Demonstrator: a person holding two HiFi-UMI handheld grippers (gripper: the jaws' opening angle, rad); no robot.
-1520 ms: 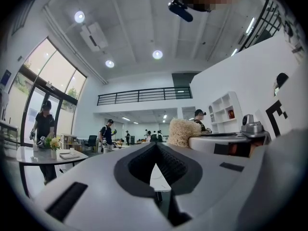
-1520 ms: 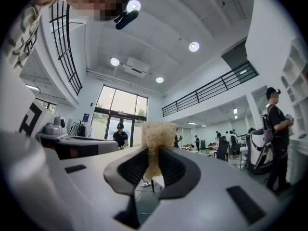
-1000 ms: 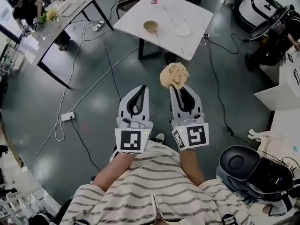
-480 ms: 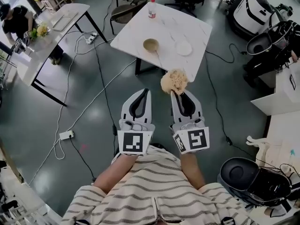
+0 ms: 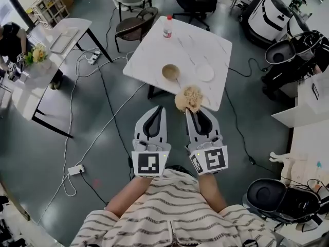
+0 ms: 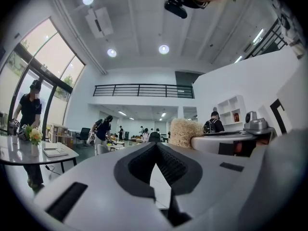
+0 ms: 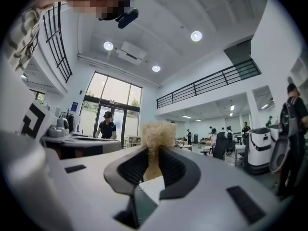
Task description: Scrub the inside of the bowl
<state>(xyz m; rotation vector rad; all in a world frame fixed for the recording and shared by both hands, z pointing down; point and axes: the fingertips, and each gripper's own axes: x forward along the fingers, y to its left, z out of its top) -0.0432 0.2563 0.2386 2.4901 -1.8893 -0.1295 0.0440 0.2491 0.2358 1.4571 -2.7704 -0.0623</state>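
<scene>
Power strip [image 5: 75, 170] lies on the floor at far left. Left tool [image 5: 158, 109]: jaws closed tip to tip, nothing between them, held over the floor short of the white worktop [image 5: 205, 40]. Bottle [image 5: 167, 26] stands at the worktop's far edge. Bowl [image 5: 170, 72] sits upright nearer the front edge, apart from both tools. Right tool [image 5: 190, 111] is clamped on a tan fibre scrubber [image 5: 188, 98], which overlaps the worktop's front edge in the head view, clear of the bowl. White plate [image 5: 205, 72] sits right of the bowl.

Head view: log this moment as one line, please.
phase: pre-scrub | right gripper: shut on tan fibrous scrubber | left gripper: shut, empty | brown round bowl: on white marble table, untouched
</scene>
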